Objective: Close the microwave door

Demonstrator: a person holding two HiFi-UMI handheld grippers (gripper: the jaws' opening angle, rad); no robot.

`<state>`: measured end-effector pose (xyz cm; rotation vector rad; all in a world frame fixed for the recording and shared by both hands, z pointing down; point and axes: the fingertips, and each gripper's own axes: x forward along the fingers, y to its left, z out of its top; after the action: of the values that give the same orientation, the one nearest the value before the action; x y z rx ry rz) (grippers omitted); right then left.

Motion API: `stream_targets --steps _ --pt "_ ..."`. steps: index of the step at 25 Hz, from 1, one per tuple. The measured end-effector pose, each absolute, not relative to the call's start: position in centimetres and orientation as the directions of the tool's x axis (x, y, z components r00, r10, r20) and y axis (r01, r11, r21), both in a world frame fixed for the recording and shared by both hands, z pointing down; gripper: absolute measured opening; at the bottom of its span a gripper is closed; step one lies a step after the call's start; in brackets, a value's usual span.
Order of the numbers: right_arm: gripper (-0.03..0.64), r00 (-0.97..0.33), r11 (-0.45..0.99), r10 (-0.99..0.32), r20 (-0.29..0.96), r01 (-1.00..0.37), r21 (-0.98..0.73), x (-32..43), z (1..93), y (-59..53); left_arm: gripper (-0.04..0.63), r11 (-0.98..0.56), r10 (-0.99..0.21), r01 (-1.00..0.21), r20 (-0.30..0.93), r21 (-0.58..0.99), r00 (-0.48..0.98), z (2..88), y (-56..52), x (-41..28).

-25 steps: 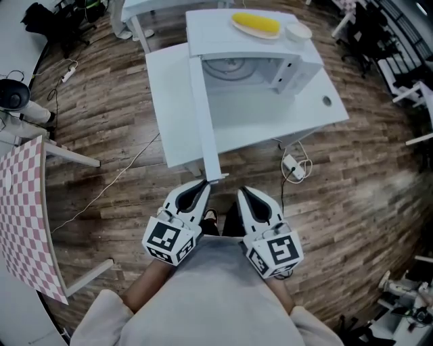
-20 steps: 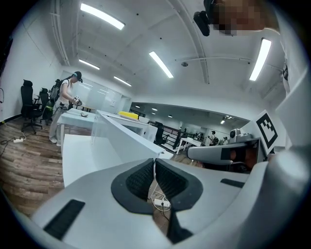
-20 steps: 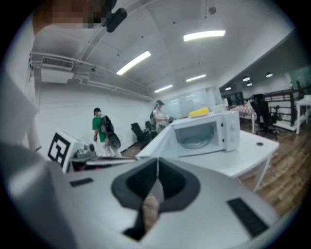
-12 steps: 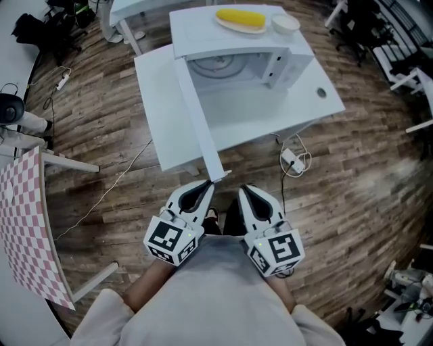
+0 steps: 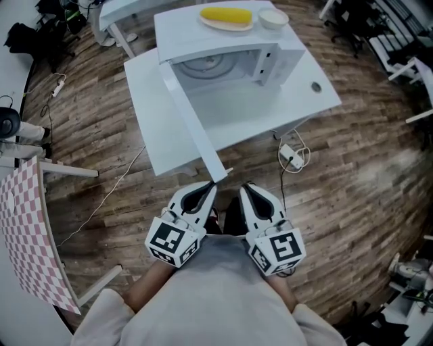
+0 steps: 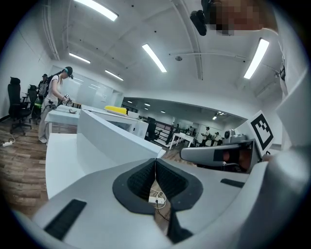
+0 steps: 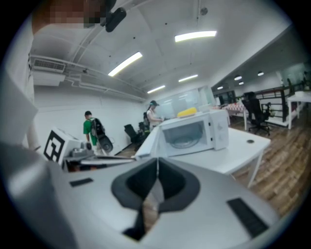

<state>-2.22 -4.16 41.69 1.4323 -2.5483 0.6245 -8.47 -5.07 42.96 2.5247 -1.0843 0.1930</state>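
A white microwave point(image 5: 233, 47) stands on a white table point(image 5: 308, 101) with its door point(image 5: 193, 125) swung wide open toward me. The door's free end reaches to just in front of my left gripper point(image 5: 210, 184). My right gripper point(image 5: 245, 187) is beside it, a little right of the door's end. Both are shut and hold nothing, close to my body. The left gripper view shows its shut jaws point(image 6: 155, 161) beside the door point(image 6: 114, 141). In the right gripper view the jaws point(image 7: 157, 160) point at the open microwave point(image 7: 194, 131). A plate of yellow corn point(image 5: 226, 17) and a white bowl point(image 5: 272, 18) sit on top.
A power strip point(image 5: 292, 157) with cable lies on the wood floor under the table's near edge. A red-checkered board point(image 5: 27, 230) leans at the left. Chairs and other desks ring the room. People point(image 7: 92, 130) stand far behind.
The microwave and table have slid up and left in the head view, and the door looks more slanted. Both grippers stay shut in the same place before my body.
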Motion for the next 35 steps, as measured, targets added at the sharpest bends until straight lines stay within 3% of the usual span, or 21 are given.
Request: stream_targets --steps 24,35 --pt "0.023 -0.487 0.407 -0.795 0.36 -0.87 -0.279 3.5 41.8 -8.2 0.02 -0.696 -0.595 -0.643 0.244 0.318 0.765 42.9 -9.4 -1.0" --pt "0.023 -0.505 0.418 -0.781 0.367 -0.86 -0.292 7.1 42.5 -11.1 0.02 -0.675 -0.617 -0.651 0.219 0.347 0.756 42.8 -12.3 1.9"
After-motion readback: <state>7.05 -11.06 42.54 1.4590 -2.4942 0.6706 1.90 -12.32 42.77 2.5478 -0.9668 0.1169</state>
